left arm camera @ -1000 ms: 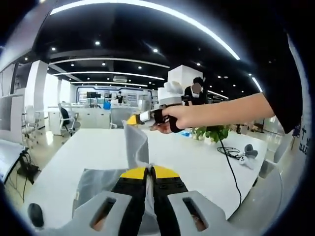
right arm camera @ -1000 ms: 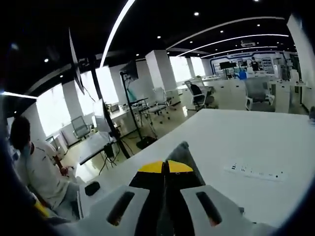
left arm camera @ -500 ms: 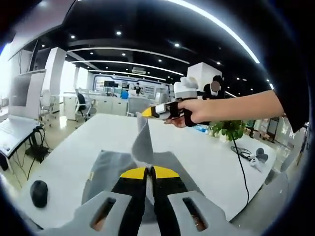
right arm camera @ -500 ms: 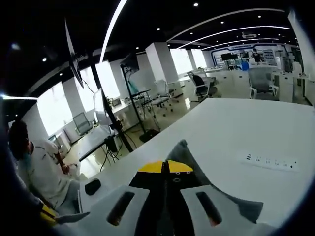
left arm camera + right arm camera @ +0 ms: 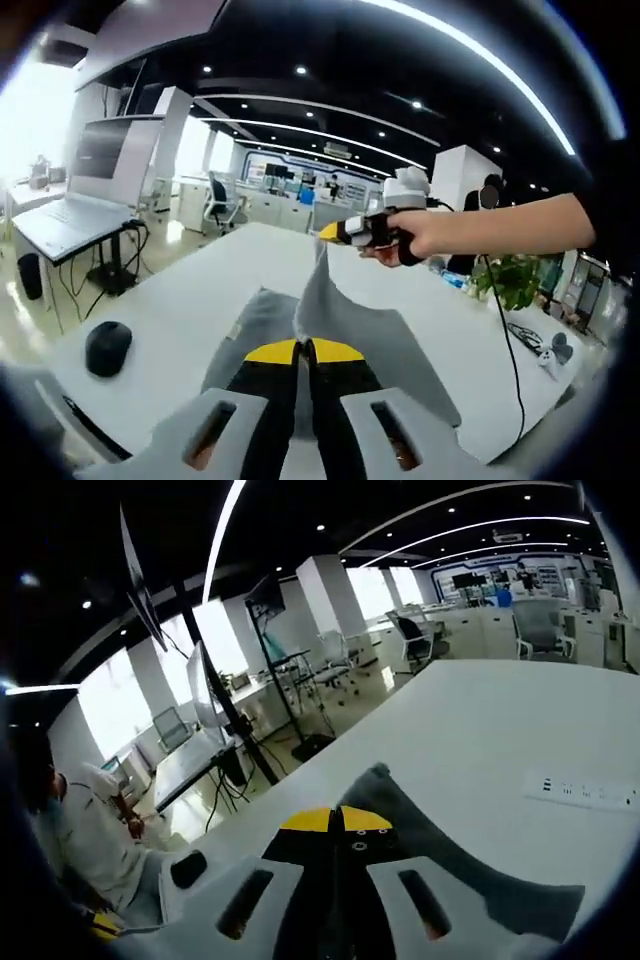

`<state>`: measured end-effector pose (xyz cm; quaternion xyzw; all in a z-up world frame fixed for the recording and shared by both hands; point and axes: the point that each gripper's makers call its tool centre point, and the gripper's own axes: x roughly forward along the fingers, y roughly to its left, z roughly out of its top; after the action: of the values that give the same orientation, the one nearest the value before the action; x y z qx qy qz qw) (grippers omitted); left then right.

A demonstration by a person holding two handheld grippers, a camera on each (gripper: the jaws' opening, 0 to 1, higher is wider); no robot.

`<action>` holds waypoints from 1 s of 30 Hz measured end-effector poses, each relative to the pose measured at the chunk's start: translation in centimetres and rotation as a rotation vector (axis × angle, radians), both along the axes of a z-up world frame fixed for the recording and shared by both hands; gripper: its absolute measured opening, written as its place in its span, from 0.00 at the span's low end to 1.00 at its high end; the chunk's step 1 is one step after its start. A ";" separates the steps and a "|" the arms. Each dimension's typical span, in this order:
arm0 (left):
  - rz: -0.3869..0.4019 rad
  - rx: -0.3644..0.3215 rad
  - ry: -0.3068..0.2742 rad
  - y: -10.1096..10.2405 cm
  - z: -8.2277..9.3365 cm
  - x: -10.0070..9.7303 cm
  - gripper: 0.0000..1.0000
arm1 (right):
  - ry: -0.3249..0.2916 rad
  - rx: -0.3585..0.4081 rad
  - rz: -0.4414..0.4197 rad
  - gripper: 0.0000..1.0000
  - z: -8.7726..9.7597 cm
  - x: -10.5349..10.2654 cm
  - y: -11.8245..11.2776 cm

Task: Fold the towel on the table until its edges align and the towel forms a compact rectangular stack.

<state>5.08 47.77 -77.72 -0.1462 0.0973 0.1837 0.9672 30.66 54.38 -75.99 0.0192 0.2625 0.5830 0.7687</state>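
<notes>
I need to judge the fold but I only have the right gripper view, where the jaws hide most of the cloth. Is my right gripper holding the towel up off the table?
Observer: Yes. In the left gripper view the right gripper pinches a corner of the grey towel and lifts it into a peak above the white table.
Operator: And the left gripper?
Observer: The left gripper is shut on the towel's near edge, low over the table.
Operator: Anything near the cloth on that side?
Observer: A black mouse lies on the table, apart from the towel.
Operator: Anything on the far side?
Observer: A black cable runs across the table under the person's arm.
</notes>
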 end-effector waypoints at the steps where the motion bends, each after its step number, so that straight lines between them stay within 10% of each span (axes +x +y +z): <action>1: 0.012 -0.017 -0.005 0.3 -0.4 -0.1 0.04 | 0.007 -0.003 0.005 0.00 -0.5 -0.1 0.4; 30: 0.226 -0.176 0.047 5.0 -8.7 -1.1 0.03 | 0.086 -0.101 0.030 0.00 -11.3 -1.5 7.2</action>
<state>4.00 52.73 -86.43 -0.2362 0.1183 0.2857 0.9212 29.20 61.54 -87.29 0.0014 0.3247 0.5792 0.7478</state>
